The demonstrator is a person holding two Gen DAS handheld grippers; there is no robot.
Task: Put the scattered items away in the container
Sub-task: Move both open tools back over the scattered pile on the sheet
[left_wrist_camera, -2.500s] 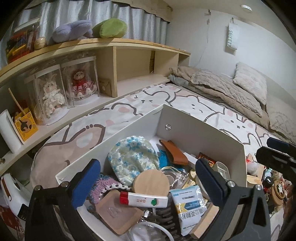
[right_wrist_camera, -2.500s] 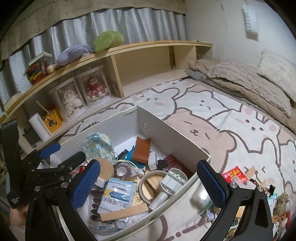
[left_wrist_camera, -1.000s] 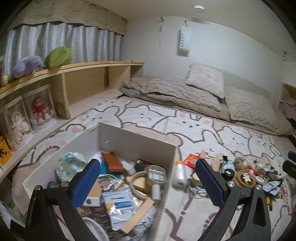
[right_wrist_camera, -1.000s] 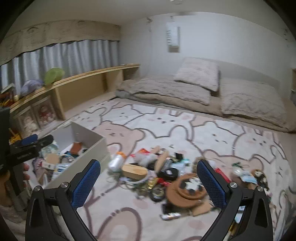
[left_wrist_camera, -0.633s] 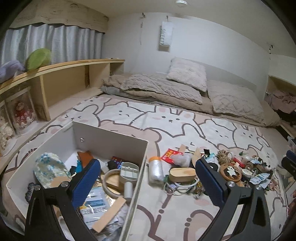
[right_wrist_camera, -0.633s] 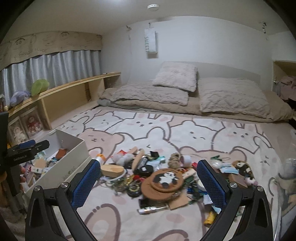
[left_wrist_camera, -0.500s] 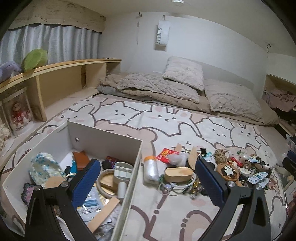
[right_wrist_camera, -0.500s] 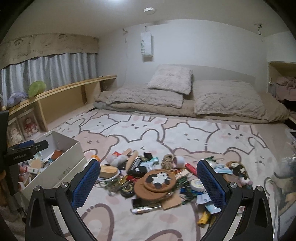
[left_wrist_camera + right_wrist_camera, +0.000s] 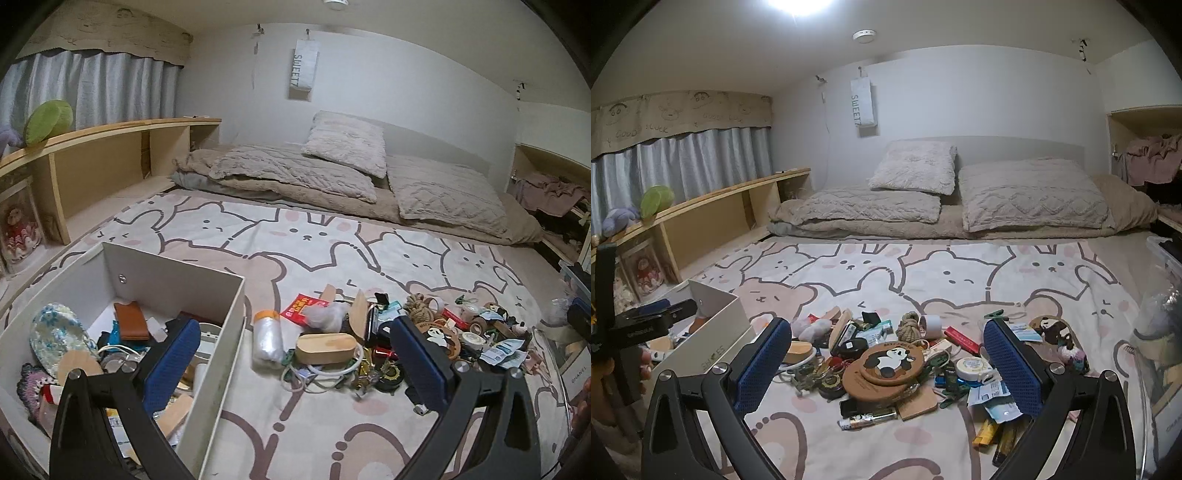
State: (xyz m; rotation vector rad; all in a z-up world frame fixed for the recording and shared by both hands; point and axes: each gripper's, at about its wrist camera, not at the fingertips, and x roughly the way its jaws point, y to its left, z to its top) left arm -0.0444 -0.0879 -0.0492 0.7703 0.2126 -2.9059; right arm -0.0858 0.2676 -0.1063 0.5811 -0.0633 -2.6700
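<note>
A white box [image 9: 218, 332] holding several items stands on the bear-print bedsheet at the left; it also shows in the right wrist view [image 9: 716, 343]. A pile of scattered small items lies to its right, with a wooden oval case [image 9: 327, 349], a clear roll [image 9: 266, 341] and a round panda coaster [image 9: 888, 363]. My left gripper [image 9: 295, 363] is open and empty above the box's right wall. My right gripper [image 9: 886, 363] is open and empty above the pile. The left gripper [image 9: 646, 321] shows at the left edge of the right wrist view.
A wooden shelf [image 9: 110, 155] with plush toys runs along the left. Pillows and a beige quilt [image 9: 923, 199] lie at the bed's far end. A clear plastic bin [image 9: 1160, 332] stands at the right edge.
Both grippers have swung right and drawn back from the box, bringing the pile of items and the far bed into view. Both stayed open and empty.
</note>
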